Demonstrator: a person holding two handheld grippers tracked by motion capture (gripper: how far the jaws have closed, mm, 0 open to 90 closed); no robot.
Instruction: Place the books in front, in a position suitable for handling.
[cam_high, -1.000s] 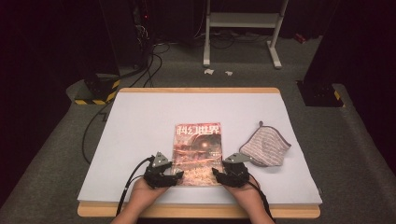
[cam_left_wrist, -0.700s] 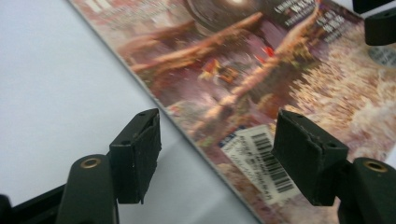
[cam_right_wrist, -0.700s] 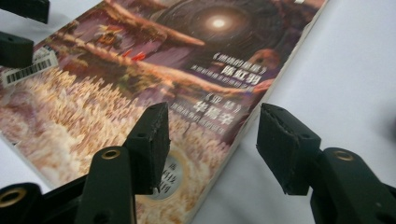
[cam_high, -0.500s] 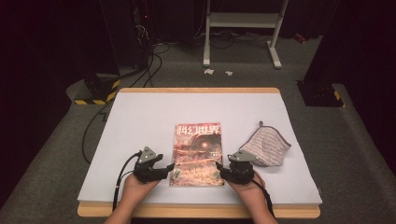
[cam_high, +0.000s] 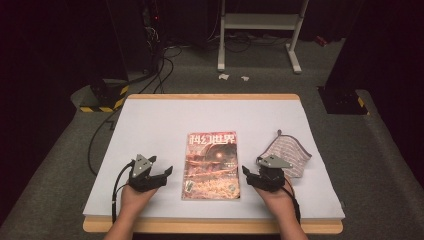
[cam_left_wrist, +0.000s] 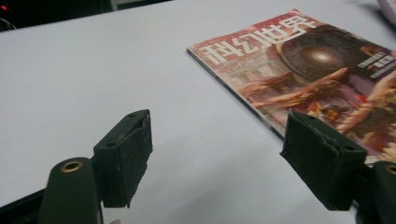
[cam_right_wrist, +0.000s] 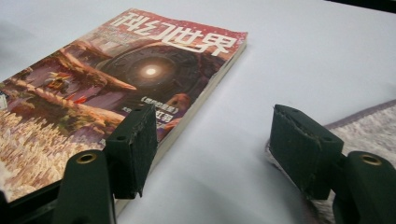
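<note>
The magazine (cam_high: 210, 165) lies flat and closed, cover up, near the front middle of the white table (cam_high: 165, 120), square to its edge. We hold the left gripper (cam_high: 167, 173) just left of it and the right gripper (cam_high: 246, 173) just right of it, both low over the table and apart from the cover. In the left gripper view the magazine's (cam_left_wrist: 308, 70) spine edge runs past the right-hand jaw; the jaws stand wide, have just been opening, and have nothing between them. In the right gripper view the magazine's (cam_right_wrist: 116, 74) page edge lies beside the left-hand jaw; these jaws too stand wide, have just been opening, and grasp nothing. A striped cloth (cam_high: 287, 156) lies crumpled just right of the right gripper, well clear of the magazine. We judge the risks as follows: a jaw sliding under one edge alone may lift only the cover and fan the pages; a sideways nudge may skew the magazine; a right-hand sweep may snag the cloth.
</note>
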